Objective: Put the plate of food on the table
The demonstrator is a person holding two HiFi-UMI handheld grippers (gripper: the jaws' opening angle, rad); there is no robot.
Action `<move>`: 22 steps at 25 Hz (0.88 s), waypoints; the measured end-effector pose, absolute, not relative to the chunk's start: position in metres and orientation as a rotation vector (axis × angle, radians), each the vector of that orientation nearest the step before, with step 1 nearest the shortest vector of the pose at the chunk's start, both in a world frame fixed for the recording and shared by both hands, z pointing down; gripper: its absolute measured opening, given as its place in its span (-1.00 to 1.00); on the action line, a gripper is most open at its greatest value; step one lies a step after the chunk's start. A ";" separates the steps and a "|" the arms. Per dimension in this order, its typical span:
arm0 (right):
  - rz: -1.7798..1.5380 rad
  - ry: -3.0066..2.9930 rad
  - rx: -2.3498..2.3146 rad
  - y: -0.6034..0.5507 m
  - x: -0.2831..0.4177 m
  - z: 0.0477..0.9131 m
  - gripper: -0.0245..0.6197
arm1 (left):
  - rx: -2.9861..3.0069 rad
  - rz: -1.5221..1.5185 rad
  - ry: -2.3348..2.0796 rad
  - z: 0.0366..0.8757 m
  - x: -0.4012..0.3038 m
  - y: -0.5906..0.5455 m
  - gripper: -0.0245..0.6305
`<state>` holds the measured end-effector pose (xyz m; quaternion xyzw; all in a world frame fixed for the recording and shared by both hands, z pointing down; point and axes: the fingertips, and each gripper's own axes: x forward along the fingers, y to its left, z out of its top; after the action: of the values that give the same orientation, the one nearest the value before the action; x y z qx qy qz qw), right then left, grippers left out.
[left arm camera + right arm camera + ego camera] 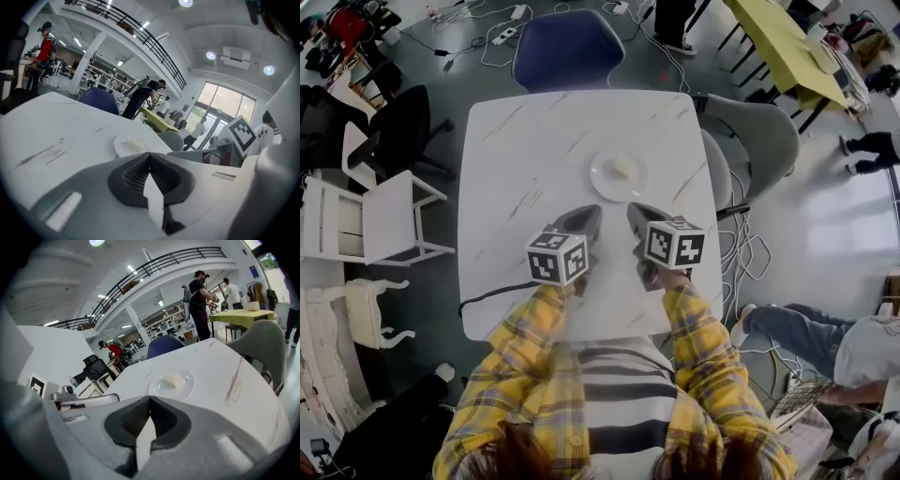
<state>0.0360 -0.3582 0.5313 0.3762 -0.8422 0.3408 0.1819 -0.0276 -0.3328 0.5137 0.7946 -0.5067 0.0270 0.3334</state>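
A small white plate [619, 175] with a pale piece of food [624, 169] rests on the white marble table [516, 159], a little past its middle. My left gripper [595, 212] and right gripper [632, 208] hover side by side just short of the plate, tips pointing at it. In the left gripper view the plate [126, 146] lies beyond the left gripper [150, 155], whose jaws meet with nothing between them. The right gripper view shows the plate [172, 382] just ahead of the right gripper [150, 400], whose jaws also meet on nothing.
A blue chair [567, 47] stands at the table's far side and a grey chair [759, 131] at its right. White chairs [384, 220] and a black office chair [403, 131] stand to the left. Cables lie on the floor; a person [825, 337] sits at lower right.
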 end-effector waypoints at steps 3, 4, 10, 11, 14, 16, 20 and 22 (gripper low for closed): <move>0.939 -2.387 1.098 -0.343 0.031 0.521 -0.93 | 2.124 0.069 -1.312 0.503 -0.031 -0.319 -0.93; 0.932 -2.390 1.109 -0.338 0.029 0.519 -0.93 | 2.141 0.073 -1.310 0.500 -0.033 -0.314 -0.93; 0.880 -2.397 1.187 -0.308 0.013 0.507 -0.93 | 2.253 0.115 -1.286 0.483 -0.040 -0.293 -0.93; 0.869 -2.395 1.197 -0.303 0.009 0.506 -0.93 | 2.277 0.126 -1.279 0.480 -0.040 -0.290 -0.93; 0.841 -2.401 1.214 -0.287 -0.001 0.500 -0.93 | 2.339 0.145 -1.266 0.471 -0.040 -0.281 -0.93; 0.819 -2.406 1.220 -0.279 -0.005 0.497 -0.93 | 2.360 0.136 -1.267 0.466 -0.041 -0.276 -0.93; 0.791 -2.417 1.230 -0.264 -0.004 0.489 -0.93 | 2.367 0.124 -1.283 0.461 -0.039 -0.265 -0.93; 0.778 -2.420 1.232 -0.259 0.000 0.485 -0.93 | 2.373 0.122 -1.288 0.458 -0.035 -0.258 -0.93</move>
<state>0.0000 -0.2587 0.4854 0.4306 -0.8460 0.2721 0.1577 -0.0351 -0.2582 0.4578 0.8570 -0.4650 0.0439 0.2177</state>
